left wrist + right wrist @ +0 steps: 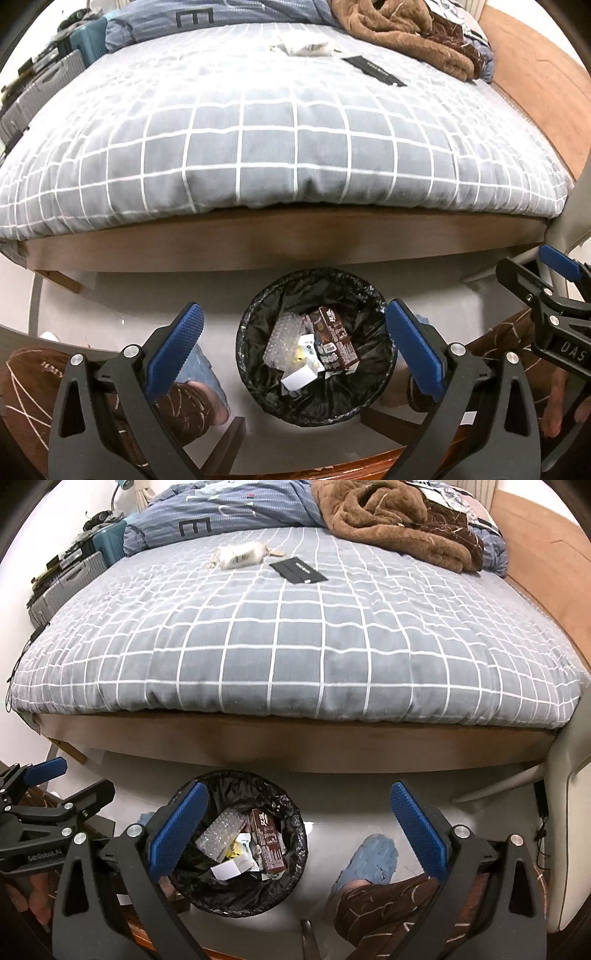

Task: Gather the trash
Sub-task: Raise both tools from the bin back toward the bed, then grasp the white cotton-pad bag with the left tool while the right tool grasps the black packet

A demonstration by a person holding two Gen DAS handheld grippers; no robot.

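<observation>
A round bin with a black liner [258, 354] [295, 853] stands on the pale floor in front of the bed. Inside lie a brown carton [338, 341] [267, 840], bubble wrap [284, 341] [219, 834] and white paper scraps. My left gripper [295, 345] hovers straight over the bin, open and empty. My right gripper [297, 829] hangs to the right of the bin, open, nothing between its fingers. On the bed lie a crumpled white wrapper [304, 46] [242, 555] and a flat black packet [373, 70] [298, 570].
The bed [258, 140] [295, 646] carries a grey checked cover, a blue duvet and a brown blanket [399, 520] at its far end. Suitcases [70, 583] stand at the left. A person's legs in brown trousers and blue slippers [369, 860] flank the bin.
</observation>
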